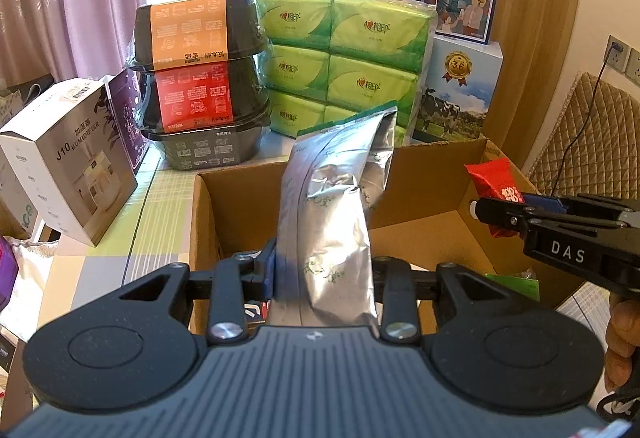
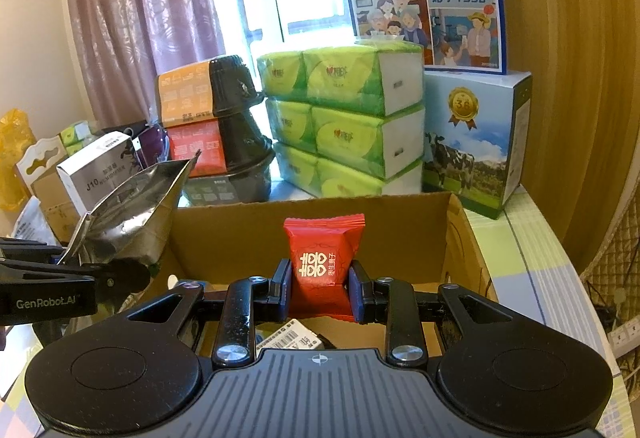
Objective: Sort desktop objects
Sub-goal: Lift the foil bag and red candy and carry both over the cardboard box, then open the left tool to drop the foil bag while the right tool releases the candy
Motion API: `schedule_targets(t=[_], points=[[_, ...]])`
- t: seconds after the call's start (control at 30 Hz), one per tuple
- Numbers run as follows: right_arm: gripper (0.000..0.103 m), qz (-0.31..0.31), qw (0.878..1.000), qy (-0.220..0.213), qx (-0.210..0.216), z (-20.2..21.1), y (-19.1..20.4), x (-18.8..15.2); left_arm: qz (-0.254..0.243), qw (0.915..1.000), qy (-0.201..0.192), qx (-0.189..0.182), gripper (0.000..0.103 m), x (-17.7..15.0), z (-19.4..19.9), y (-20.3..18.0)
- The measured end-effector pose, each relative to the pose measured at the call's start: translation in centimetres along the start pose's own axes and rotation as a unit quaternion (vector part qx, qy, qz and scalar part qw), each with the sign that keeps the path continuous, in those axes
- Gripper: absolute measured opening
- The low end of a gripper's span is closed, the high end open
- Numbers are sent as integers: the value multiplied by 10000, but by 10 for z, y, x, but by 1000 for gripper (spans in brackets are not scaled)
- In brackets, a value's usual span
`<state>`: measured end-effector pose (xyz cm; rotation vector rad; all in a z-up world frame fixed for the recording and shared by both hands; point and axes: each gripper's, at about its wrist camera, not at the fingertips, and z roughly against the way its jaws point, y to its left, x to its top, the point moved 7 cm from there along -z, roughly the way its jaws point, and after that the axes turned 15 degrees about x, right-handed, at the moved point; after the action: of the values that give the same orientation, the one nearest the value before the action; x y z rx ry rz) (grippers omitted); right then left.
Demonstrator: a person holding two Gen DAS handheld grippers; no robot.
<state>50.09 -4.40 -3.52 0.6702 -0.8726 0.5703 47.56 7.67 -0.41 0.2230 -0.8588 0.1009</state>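
**Two packets held over an open cardboard box**

Nearest, in the left wrist view: left gripper [image 1: 324,274] clamped on a tall silver foil pouch [image 1: 328,206], held upright over the near edge of the cardboard box [image 1: 424,206]. In the right wrist view: right gripper [image 2: 319,288] pinching a small red sweet packet [image 2: 320,262] with white characters, also poised above the open box.

Just below, inside the box: a labelled item with a barcode [image 2: 294,338] and something green [image 1: 516,282], too hidden to identify. Sorting therefore judged partly done, with both held packets not yet dropped in.

Farther back on the counter [image 1: 168,190]: a white humidifier box [image 1: 72,162] to the left, stacked black meal tubs [image 1: 200,78], green tissue packs [image 1: 340,66], then milk cartons with a cow picture [image 2: 468,142] against the window. Unclear whether any of these remain to be sorted.
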Motion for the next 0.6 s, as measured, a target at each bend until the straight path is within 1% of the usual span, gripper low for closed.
schedule_targets(t=[0.07,0.13,0.2,0.4,0.53,0.6], points=[[26,-5,10000,6,3,-1,0,0,50,10000,-4,17,29,1,-3,1],[26,-12,10000,17,3,-4,0,0,91,9999,-16,44,33,1,-4,3],[26,-26,10000,26,9,-5,0,-1,189,9998,-30,42,34,1,-4,6],[26,-41,10000,42,30,-8,0,-2,251,9997,-9,50,34,1,-4,13],[26,-52,10000,29,47,-8,1,-1,201,9998,-11,38,35,0,-3,12],[26,-62,10000,33,60,-8,2,-2,188,9998,-12,37,39,-1,-3,11]])
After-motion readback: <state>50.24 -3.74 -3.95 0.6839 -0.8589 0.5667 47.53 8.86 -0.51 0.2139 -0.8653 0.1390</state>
